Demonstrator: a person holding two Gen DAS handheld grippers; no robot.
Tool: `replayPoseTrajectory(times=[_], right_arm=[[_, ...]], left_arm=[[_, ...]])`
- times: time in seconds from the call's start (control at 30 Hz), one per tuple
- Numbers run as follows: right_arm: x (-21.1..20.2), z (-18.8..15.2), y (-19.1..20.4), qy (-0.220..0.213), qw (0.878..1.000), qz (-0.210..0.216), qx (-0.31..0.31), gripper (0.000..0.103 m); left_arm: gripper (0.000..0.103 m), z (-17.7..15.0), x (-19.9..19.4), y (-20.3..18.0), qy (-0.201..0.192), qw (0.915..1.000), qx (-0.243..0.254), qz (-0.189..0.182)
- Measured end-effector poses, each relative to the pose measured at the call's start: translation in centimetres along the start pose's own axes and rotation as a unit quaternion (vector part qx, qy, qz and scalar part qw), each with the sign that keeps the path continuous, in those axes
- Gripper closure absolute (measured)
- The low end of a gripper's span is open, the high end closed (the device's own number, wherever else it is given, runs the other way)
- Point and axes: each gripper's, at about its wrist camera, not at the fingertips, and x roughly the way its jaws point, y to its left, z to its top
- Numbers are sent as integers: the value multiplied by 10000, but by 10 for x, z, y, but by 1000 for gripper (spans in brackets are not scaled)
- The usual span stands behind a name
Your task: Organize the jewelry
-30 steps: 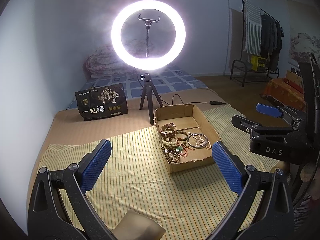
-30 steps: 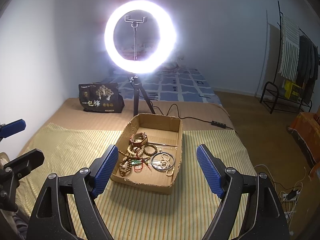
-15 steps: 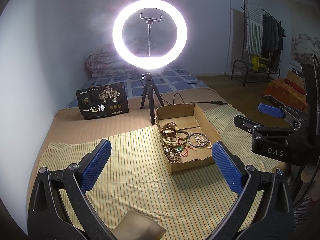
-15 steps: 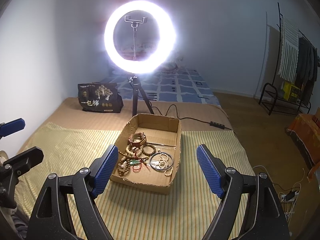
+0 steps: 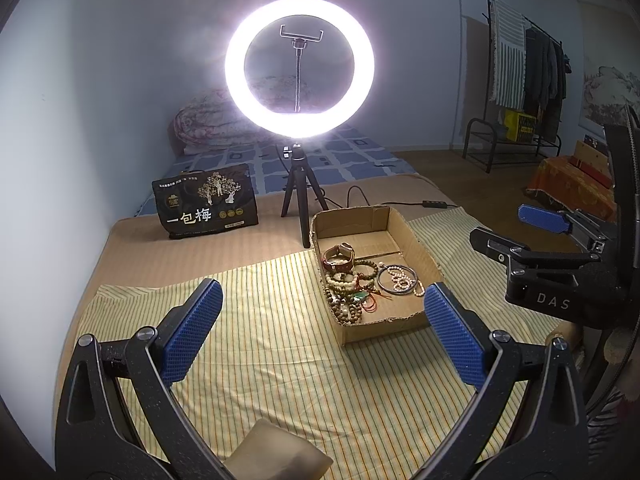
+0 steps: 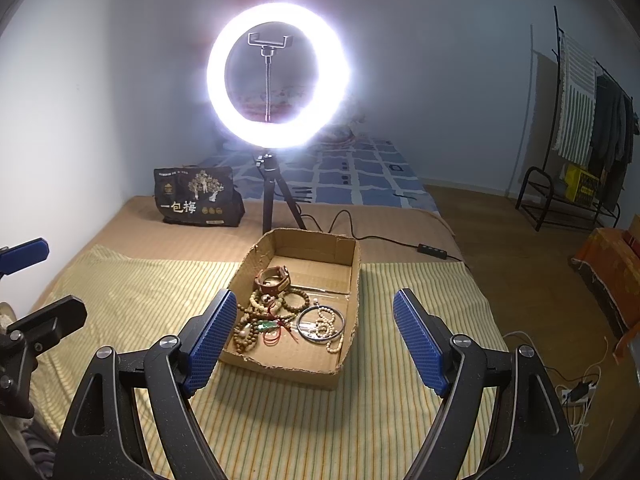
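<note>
My left gripper [image 5: 320, 328] hangs wide apart, empty, over the striped cloth [image 5: 256, 320]; the cardboard box [image 5: 384, 322] lies ahead and to its right. In the box the jewelry [image 6: 280, 312] sits tangled toward the near end, long axis running away from me. My right gripper [image 6: 310, 336], also spread and empty, frames the box head-on, so it looks nearer.

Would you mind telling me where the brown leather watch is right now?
In the right wrist view, the brown leather watch lies inside the cardboard box, left of centre, just behind the wooden bead bracelets.
</note>
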Motion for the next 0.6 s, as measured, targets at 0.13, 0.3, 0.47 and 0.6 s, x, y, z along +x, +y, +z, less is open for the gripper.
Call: replayPoseTrajectory(times=[0.13, 0.3, 0.47, 0.6], right_arm=[[0, 0, 0, -2, 10000, -7, 3, 23], [0, -1, 0, -3, 10000, -9, 6, 23], [0, 0, 0, -5, 10000, -9, 5, 23], [0, -1, 0, -3, 10000, -7, 5, 23]], left_arm=[[1, 1, 0, 0, 3, 10000, 1, 0], [1, 1, 0, 1, 0, 10000, -4, 2], [1, 0, 0, 1, 5, 10000, 0, 4], [1, 0, 0, 1, 4, 10000, -3, 7]])
